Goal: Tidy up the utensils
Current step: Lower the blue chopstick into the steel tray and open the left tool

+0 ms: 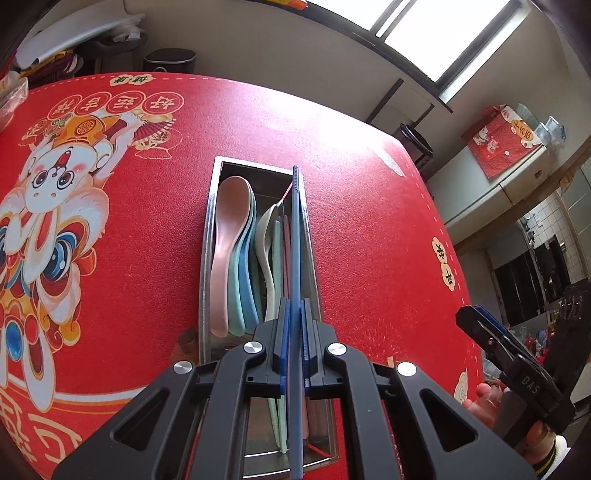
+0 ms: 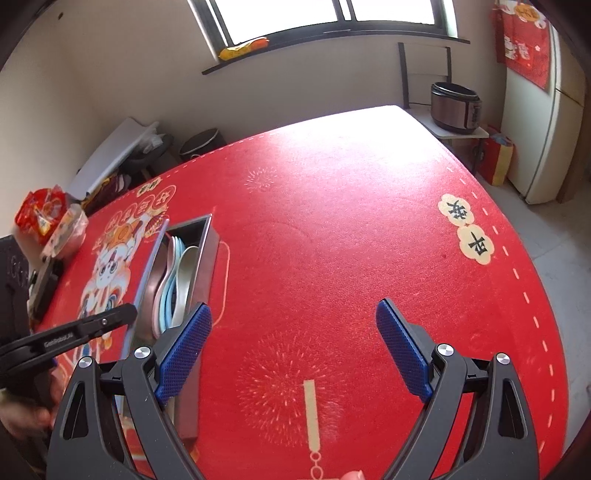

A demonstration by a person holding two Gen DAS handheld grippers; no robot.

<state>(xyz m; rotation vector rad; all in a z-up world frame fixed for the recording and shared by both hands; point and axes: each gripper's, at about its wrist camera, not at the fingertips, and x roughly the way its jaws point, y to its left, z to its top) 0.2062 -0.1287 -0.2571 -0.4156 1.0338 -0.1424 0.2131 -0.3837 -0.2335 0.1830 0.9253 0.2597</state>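
Left gripper point(image 1: 293, 332) pinched on a dark blue chopstick point(image 1: 295, 236), held lengthwise above the right side of a steel tray point(image 1: 205, 236); right gripper point(image 2: 293, 339) spread wide, empty, over bare cloth beside the tray. Inside the tray: pink spoon point(image 1: 227, 229), blue spoons point(image 1: 245, 266), pale spoon point(image 1: 266, 236), more chopsticks underneath. Beyond: red printed tablecloth point(image 2: 332, 221), rice cooker point(image 2: 456, 107), window point(image 2: 295, 14).

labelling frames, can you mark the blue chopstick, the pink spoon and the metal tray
blue chopstick point(image 1: 295, 236), left wrist view, mid shaft above the tray
pink spoon point(image 1: 231, 199), left wrist view, its bowl
metal tray point(image 1: 207, 236), left wrist view, left rim
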